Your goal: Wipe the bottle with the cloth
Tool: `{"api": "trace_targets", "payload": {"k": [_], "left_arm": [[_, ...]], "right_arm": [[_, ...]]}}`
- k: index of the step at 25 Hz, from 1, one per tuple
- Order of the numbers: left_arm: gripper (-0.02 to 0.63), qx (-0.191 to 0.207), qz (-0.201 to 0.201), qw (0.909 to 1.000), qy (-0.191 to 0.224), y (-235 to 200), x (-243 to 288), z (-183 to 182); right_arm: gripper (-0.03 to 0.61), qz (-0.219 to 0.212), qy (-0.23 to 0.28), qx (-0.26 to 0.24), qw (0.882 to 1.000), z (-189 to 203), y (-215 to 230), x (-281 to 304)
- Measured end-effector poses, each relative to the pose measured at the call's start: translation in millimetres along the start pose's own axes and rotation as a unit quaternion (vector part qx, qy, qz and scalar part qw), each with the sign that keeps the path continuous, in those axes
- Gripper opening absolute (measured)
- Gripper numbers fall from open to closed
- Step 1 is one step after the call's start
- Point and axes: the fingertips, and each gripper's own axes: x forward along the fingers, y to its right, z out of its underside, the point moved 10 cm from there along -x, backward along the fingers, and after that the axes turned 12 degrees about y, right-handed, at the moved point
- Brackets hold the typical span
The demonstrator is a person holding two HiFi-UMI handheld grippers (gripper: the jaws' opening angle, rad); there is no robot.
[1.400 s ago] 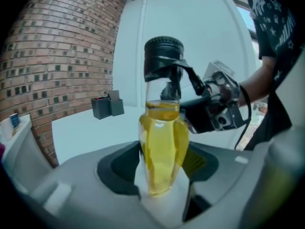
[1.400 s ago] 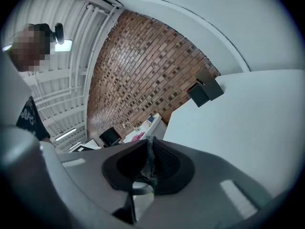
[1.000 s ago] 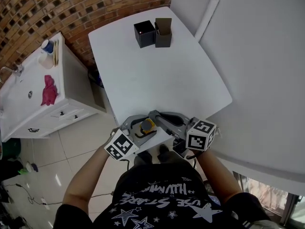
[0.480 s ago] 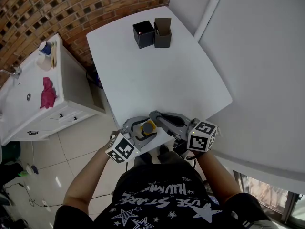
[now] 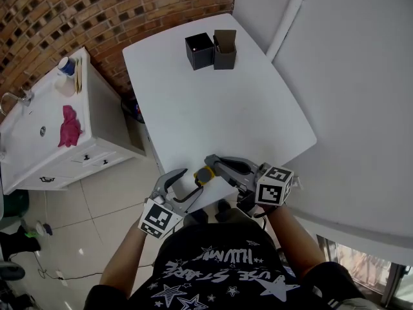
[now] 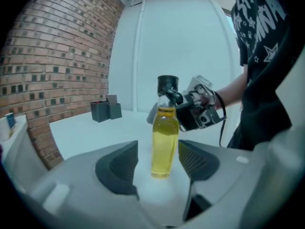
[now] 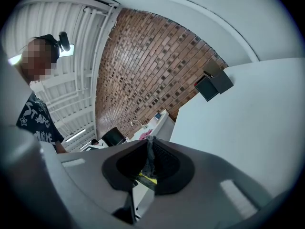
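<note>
Step in hand: the set-up before any wiping. The bottle (image 6: 165, 142), yellow liquid under a black cap, is upright at the near edge of the table (image 5: 213, 102). The right gripper (image 5: 210, 167) is clamped on its cap and neck. Whether the base rests on the table or hangs just above it, cannot tell.

The left gripper (image 5: 188, 181) sits just beside the bottle, off the table's near-left edge. Its jaws are apart and have just been opening. The bottle shows in line between them but further off, and the pads touch nothing.

The cloth (image 5: 69, 124), pink, lies well apart on the cabinet (image 5: 97, 118) to the left. No wiping is possible yet.

Next move, as judged: the free left gripper goes across to the cabinet and pinches the cloth by a raised fold. The right gripper keeps the bottle steady and upright meanwhile. The grip is high, on the cap alone, so the body may swing or twist under wiping pressure.

Room and surface:
- Brick wall (image 5: 97, 11) behind.
- Pale tiled floor (image 5: 97, 199), glossy.
- Table white, smooth, bare except for two black boxes (image 5: 211, 49) side by side at the far end.
- Cabinet white, with drawers, a sink in its top and a small blue cup (image 5: 66, 64) at the back.
</note>
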Motion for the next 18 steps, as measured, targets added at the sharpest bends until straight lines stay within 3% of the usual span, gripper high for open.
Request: {"api": "trace_targets", "payload": {"k": [5,8,12,18], "left_arm": [[0.264,-0.031,-0.064,0.9974,0.007,-2,-17,2],[0.223,-0.051,-0.100,0.9935,0.016,-1,-25,3],[0.200,-0.056,-0.124,0.9905,0.020,1,-33,4],[0.189,-0.071,-0.152,0.9856,0.020,3,-37,4]], "right_arm": [[0.035,0.016,-0.008,0.018,1.000,12,12,-1],[0.035,0.026,-0.012,0.037,0.999,22,20,-1],[0.035,0.040,-0.021,0.053,0.998,33,32,-1],[0.035,0.065,-0.050,0.036,0.996,45,41,6]]}}
